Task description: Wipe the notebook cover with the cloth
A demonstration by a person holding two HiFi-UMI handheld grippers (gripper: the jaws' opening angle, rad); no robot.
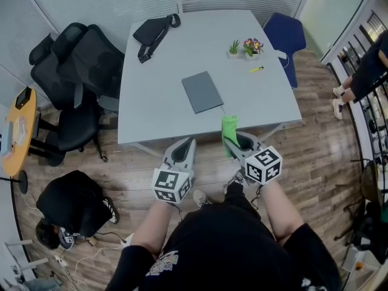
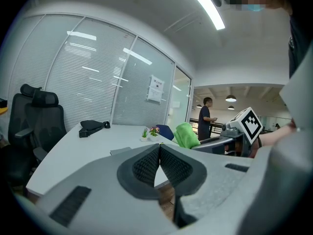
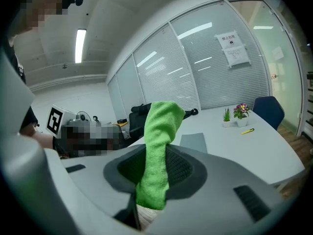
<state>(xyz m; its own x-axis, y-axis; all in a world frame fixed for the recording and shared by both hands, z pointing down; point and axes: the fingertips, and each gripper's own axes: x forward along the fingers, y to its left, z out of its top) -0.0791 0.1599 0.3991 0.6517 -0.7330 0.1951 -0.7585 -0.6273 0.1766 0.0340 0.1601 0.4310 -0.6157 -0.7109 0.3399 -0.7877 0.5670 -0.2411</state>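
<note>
At table centre: a grey notebook (image 1: 202, 91), lying flat.
Toward five o'clock of it, at the near edge of the table (image 1: 151, 102), the right gripper (image 1: 229, 139) is clenched on the green cloth (image 1: 230, 129), which stands upright between its jaws; at that gripper's nine o'clock the left gripper (image 1: 191, 144) is closed tight, holding nothing; two small potted plants (image 1: 244, 47) sit at the notebook's one o'clock.

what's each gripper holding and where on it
The green cloth, in the right gripper, pinched near its lower end, the rest standing up past the jaws. The left gripper is shut, empty.
</note>
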